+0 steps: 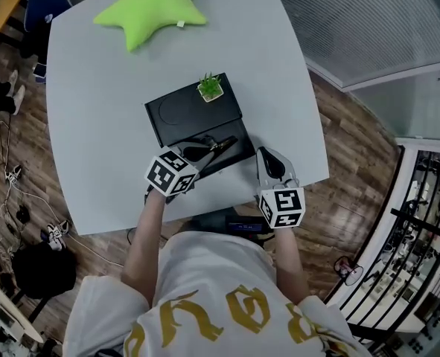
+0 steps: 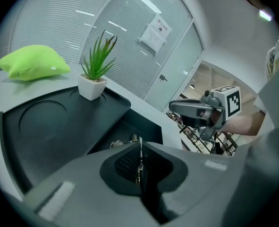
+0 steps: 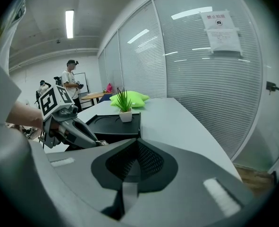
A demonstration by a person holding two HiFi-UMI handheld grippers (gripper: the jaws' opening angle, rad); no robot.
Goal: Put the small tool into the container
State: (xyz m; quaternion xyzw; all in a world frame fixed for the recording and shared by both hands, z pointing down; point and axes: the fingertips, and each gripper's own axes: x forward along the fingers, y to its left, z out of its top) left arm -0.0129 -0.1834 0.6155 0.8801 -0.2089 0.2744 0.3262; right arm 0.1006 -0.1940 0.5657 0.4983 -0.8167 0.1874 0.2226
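At the near table edge, A: how do the two grippers stand?
B: Jaws of the left gripper are pressed together on the small tool, a thin metal piece seen edge-on between them. A bit of metal shows past the tips. Jaws of the right gripper are together with nothing between them. It is held over the table, just beside the container's right side.

A: Where is the tool relative to the container?
B: In the air, gripped by the left gripper, with the tips over the near end of the black container. In the left gripper view the low open recess lies just beyond and below the tips. No contact with its floor is seen, and the clearance can't be read.

A: Which step is that?
B: Judgement: the placing step, with the tool already over the container and not yet let go. The next move calls for lowering the tips into the recess rather than onto the raised flat part, then parting the jaws. Risk: the thin piece may cling to a jaw or catch the recess wall.

A: Anything farther off?
B: A potted plant stands on the container's far corner, well apart from the recess. A green star cushion lies at the table's far end. Neither looks to be in the way.
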